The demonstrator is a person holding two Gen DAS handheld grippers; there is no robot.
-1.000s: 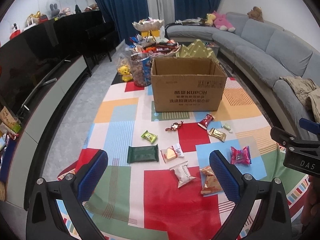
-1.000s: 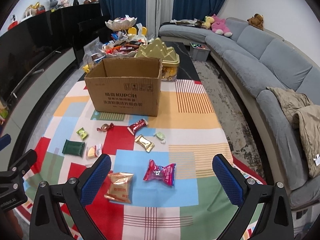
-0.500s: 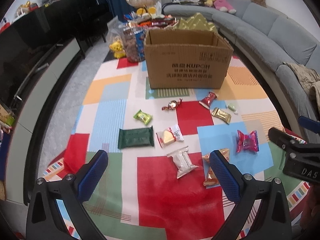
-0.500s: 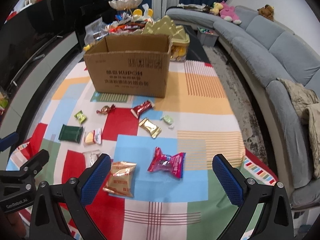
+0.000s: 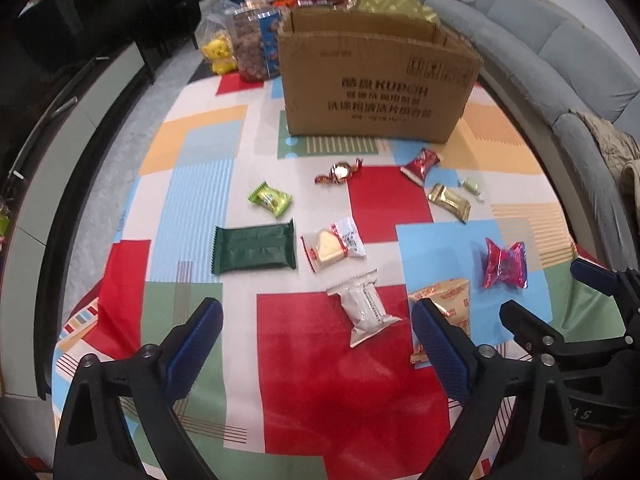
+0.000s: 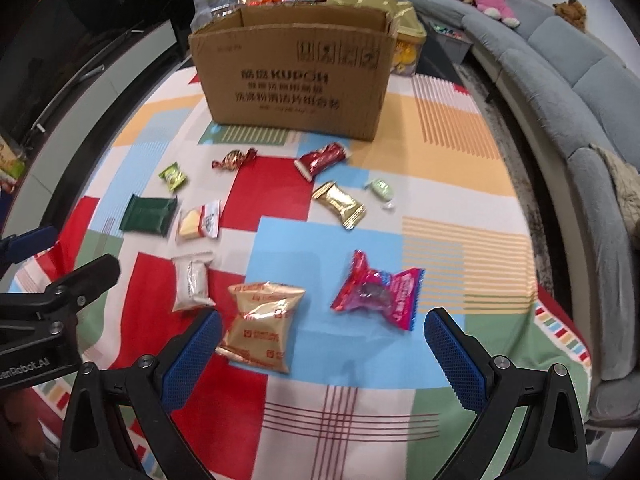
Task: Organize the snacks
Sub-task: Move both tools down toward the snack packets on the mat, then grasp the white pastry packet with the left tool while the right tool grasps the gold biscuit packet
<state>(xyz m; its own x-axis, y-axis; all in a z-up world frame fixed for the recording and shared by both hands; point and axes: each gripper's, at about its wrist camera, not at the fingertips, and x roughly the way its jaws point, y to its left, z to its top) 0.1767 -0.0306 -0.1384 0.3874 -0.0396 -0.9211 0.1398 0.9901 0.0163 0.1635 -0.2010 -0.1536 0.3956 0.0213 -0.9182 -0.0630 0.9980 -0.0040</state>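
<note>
Several wrapped snacks lie scattered on a colourful patchwork mat [image 5: 340,380] in front of an open cardboard box [image 5: 376,92] [image 6: 296,80]. My left gripper [image 5: 316,320] hovers over the mat, its jaws wide and closing. A white packet [image 5: 362,312] lies on the mat below the gap, untouched. A dark green packet [image 5: 256,250] and a cheese snack [image 5: 332,246] lie just beyond it. My right gripper [image 6: 322,322] is open above a gold packet [image 6: 262,324] and a pink packet [image 6: 376,292], touching neither.
A grey sofa [image 6: 580,92] curves along the right edge of the mat. At the left stands a dark low cabinet [image 5: 80,92]. Behind the box are a snack jar [image 5: 256,48], a yellow toy [image 5: 218,54] and a gold container [image 6: 404,28].
Both grippers have sunk toward the mat and tipped further downward, so the snacks look larger and closer. The left jaws stand slightly narrower than before.
</note>
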